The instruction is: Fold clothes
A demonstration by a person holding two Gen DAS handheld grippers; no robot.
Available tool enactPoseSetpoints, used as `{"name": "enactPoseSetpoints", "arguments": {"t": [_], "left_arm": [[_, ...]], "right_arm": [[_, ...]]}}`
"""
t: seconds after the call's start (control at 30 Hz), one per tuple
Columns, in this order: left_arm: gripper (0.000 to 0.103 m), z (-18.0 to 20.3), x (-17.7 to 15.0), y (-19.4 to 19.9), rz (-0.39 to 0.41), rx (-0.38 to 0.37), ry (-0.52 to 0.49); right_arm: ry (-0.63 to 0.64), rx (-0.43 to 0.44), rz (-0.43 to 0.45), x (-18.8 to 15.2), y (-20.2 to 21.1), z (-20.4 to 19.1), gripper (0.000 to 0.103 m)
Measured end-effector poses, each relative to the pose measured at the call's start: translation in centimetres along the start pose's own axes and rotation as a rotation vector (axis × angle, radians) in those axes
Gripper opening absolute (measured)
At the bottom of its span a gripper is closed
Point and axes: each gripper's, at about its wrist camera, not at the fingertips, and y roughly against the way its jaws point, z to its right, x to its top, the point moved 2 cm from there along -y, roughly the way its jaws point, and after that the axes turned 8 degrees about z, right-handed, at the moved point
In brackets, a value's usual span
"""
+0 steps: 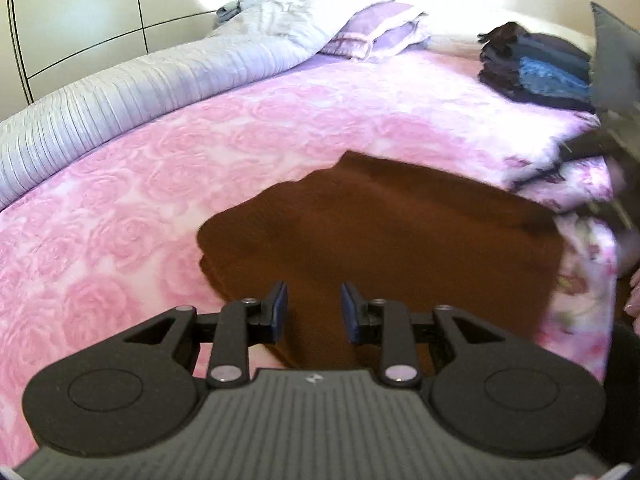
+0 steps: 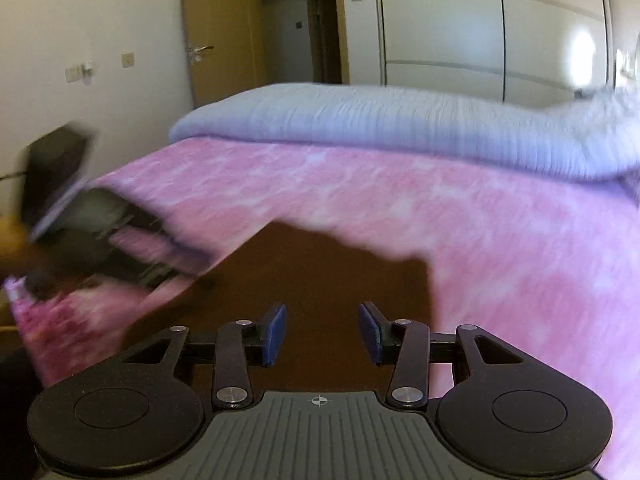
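Note:
A brown garment point(image 1: 380, 232) lies folded flat on the pink rose bedspread point(image 1: 200, 168), close to the bed's near corner. My left gripper point(image 1: 314, 304) hovers over its near edge, open, with nothing between the blue pads. In the right wrist view the same brown garment point(image 2: 320, 272) lies ahead of my right gripper point(image 2: 322, 326), which is also open and empty above it. The picture is smeared by motion. The left tool's blurred body point(image 2: 100, 232) shows at the left there, over the bed's corner. The right tool's grey blurred body point(image 1: 616, 80) fills the right edge of the left wrist view.
A stack of dark folded clothes point(image 1: 536, 68) sits at the far right of the bed. A rolled lilac-grey duvet point(image 1: 160, 84) runs along the far side, with lilac pillows point(image 1: 376, 28) beyond. White wardrobe doors point(image 2: 480, 28) and a wooden door point(image 2: 220, 28) stand behind the bed.

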Motion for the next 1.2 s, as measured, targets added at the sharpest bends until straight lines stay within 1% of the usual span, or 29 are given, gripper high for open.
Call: {"name": "enactPoseSetpoints", "arguments": {"t": [0.07,0.13,0.17,0.27,0.37,0.43,0.5,0.53,0.57,0.63,0.7,0.73,0.77,0.8,0.83,0.87,0.9,0.93,0.97,1.0,1.03,1.07,1.1,1.13,1.17,1.2], "left_arm": [[0.027,-0.7,-0.9,-2.2,-0.055,0.0,-0.006],[0.029,-1.0,-1.3,-2.8,-0.023,-0.021,-0.015],[0.029,-1.2,-1.2,-2.8,-0.029,-0.024,-0.008],[0.029,-1.5,-0.7,-3.0,-0.048,-0.028,-0.005],[0.029,-1.8,-0.7,-2.8,-0.043,-0.04,0.005],[0.029,-2.2,-0.6,-2.3,-0.04,-0.043,0.013],[0.031,-2.7,-0.5,-1.2,-0.028,-0.019,0.001],[0.032,-2.9,-0.5,-0.6,-0.021,-0.006,-0.005],[0.032,-3.1,-0.5,0.0,-0.015,0.006,-0.012],[0.032,-3.9,-1.1,1.4,-0.009,0.027,-0.022],[0.035,-4.4,-2.0,2.6,-0.012,0.053,-0.048],[0.042,-4.4,-2.3,3.0,-0.013,0.066,-0.067],[0.055,-4.4,-2.8,3.5,-0.014,0.082,-0.096],[0.063,-4.2,-3.3,4.0,-0.011,0.097,-0.131],[0.074,-3.8,-3.8,4.5,0.005,0.109,-0.184],[0.077,-3.3,-4.3,5.0,0.02,0.118,-0.242],[0.078,-2.6,-4.9,5.3,0.034,0.119,-0.317],[0.079,-2.0,-5.3,5.5,0.04,0.115,-0.382],[0.079,-1.5,-5.7,5.5,0.041,0.11,-0.433],[0.079,-0.9,-6.1,5.3,0.044,0.105,-0.498],[0.079,-0.2,-6.4,5.0,0.052,0.104,-0.562],[0.079,0.5,-6.8,4.6,0.063,0.106,-0.643],[0.079,1.2,-7.2,4.0,0.073,0.116,-0.719],[0.08,1.9,-7.5,3.3,0.091,0.137,-0.811],[0.083,2.5,-7.8,2.6,0.11,0.155,-0.89],[0.084,3.1,-8.0,1.9,0.131,0.169,-0.964]], "right_arm": [[-0.045,-0.023,-0.034,-2.8,-0.1,-0.2,0.044],[-0.133,-0.033,-0.024,-5.0,0.3,0.5,0.044],[-0.165,-0.039,-0.024,-5.5,0.5,0.8,0.044],[-0.189,-0.064,-0.029,-5.3,1.3,0.6,0.044],[-0.165,-0.06,-0.038,-5.8,1.5,0.2,0.044],[-0.149,-0.078,-0.059,-5.2,1.7,-0.2,0.045],[-0.074,-0.117,-0.082,-4.1,2.0,-1.5,0.045],[-0.007,-0.122,-0.086,-3.5,2.2,-2.9,0.046],[0.051,-0.108,-0.08,-3.1,2.4,-4.3,0.046],[0.15,-0.043,-0.068,-2.8,2.4,-7.4,0.048],[0.283,-0.002,-0.092,-3.1,1.4,-10.8,0.051],[0.377,0.005,-0.118,-3.5,0.3,-12.4,0.052],[0.473,0.008,-0.143,-4.1,-0.8,-13.9,0.052],[0.567,0.007,-0.167,-4.7,-2.0,-15.3,0.052],[0.665,-0.004,-0.185,-5.3,-3.2,-16.4,0.052],[0.769,-0.022,-0.199,-6.1,-4.3,-17.3,0.052],[0.87,-0.04,-0.208,-6.8,-5.3,-18.0,0.052],[0.948,-0.052,-0.208,-7.2,-6.1,-18.5,0.052],[0.99,-0.055,-0.2,-7.3,-6.7,-18.7,0.052],[1.002,-0.054,-0.195,-7.1,-7.3,-18.6,0.052],[0.993,-0.047,-0.191,-6.7,-7.7,-18.3,0.045],[0.966,-0.03,-0.189,-6.1,-7.8,-17.8,0.028],[0.924,-0.007,-0.186,-5.3,-7.7,-17.2,0.025],[0.892,0.006,-0.172,-4.5,-7.2,-16.7,0.019],[0.871,0.011,-0.152,-3.7,-6.5,-16.3,0.018],[0.85,0.017,-0.131,-3.0,-5.8,-15.8,0.018]]}}
